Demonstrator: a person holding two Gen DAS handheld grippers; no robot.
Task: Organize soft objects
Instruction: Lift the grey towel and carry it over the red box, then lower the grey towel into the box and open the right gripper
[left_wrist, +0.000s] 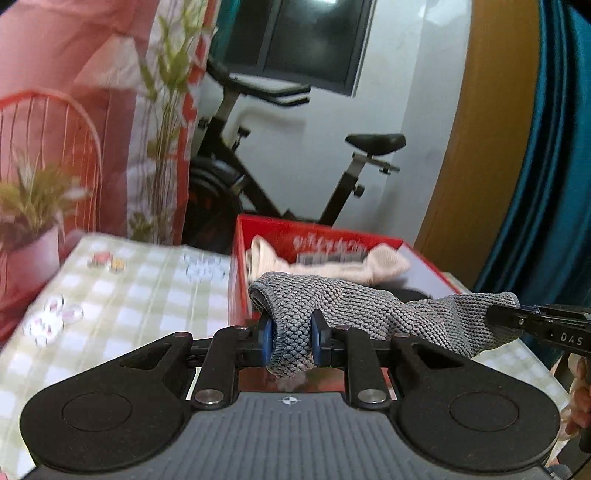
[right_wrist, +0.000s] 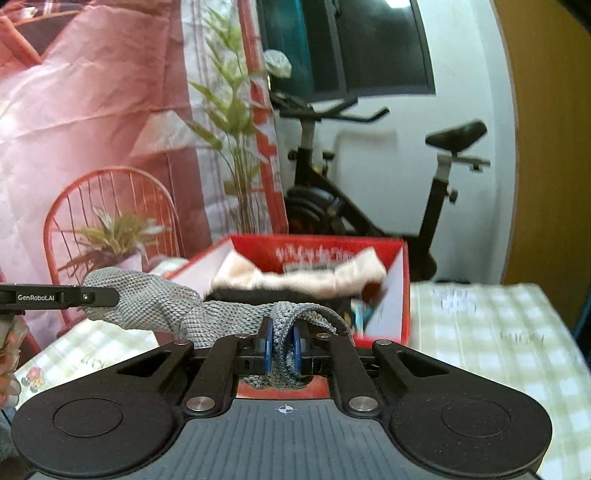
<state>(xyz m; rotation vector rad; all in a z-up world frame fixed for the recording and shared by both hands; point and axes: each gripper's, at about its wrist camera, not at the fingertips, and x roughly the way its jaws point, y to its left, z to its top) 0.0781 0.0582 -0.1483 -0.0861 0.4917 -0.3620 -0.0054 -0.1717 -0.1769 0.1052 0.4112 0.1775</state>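
Observation:
A grey knitted sock (left_wrist: 369, 310) is stretched in the air between both grippers, just in front of a red box (left_wrist: 332, 236). My left gripper (left_wrist: 291, 341) is shut on one end of it. My right gripper (right_wrist: 283, 349) is shut on the other end of the sock (right_wrist: 155, 302). The right gripper's finger shows at the right of the left wrist view (left_wrist: 535, 323); the left gripper's finger shows at the left of the right wrist view (right_wrist: 74, 297). The red box (right_wrist: 402, 295) holds a cream soft item (right_wrist: 295, 277) and something dark beneath it.
The table has a green-and-white checked cloth (left_wrist: 129, 295) (right_wrist: 498, 332). A pink potted plant (left_wrist: 29, 229) and a red wire chair (right_wrist: 110, 206) stand at the left. An exercise bike (right_wrist: 369, 192) stands behind the box. A teal curtain (left_wrist: 554, 184) hangs at the right.

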